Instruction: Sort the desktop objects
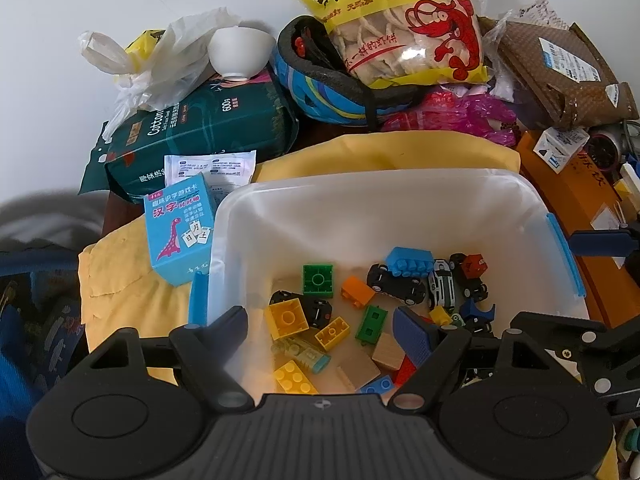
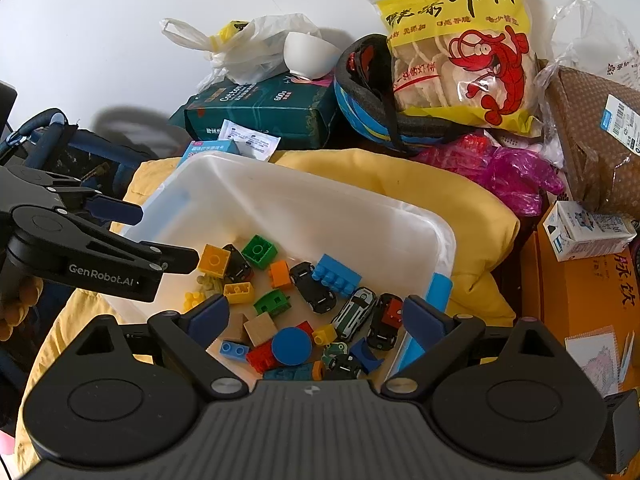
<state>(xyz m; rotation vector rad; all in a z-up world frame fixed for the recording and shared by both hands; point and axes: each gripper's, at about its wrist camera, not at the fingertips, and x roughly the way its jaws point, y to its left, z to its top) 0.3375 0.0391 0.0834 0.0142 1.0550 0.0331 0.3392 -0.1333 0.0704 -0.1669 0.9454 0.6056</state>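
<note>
A clear plastic bin (image 1: 360,196) (image 2: 304,200) with blue latches rests on a yellow cloth (image 1: 120,280). Inside lie several toy bricks, small toy cars (image 1: 396,284) (image 2: 314,288), a wooden block (image 2: 260,328) and a blue disc (image 2: 291,346). My left gripper (image 1: 320,332) is open over the bin's left end. One of its fingers (image 2: 176,258) is inside, by a yellow brick (image 2: 215,261); the other is outside the wall. My right gripper (image 2: 316,320) is open above the bin's near end and holds nothing.
A blue card box (image 1: 176,236) stands left of the bin. Behind are a green tissue pack (image 1: 200,128), a white bowl (image 1: 238,50), a blue helmet (image 1: 328,92) and a prawn cracker bag (image 1: 404,28). An orange box (image 2: 580,292) with a milk carton (image 2: 588,232) lies to the right.
</note>
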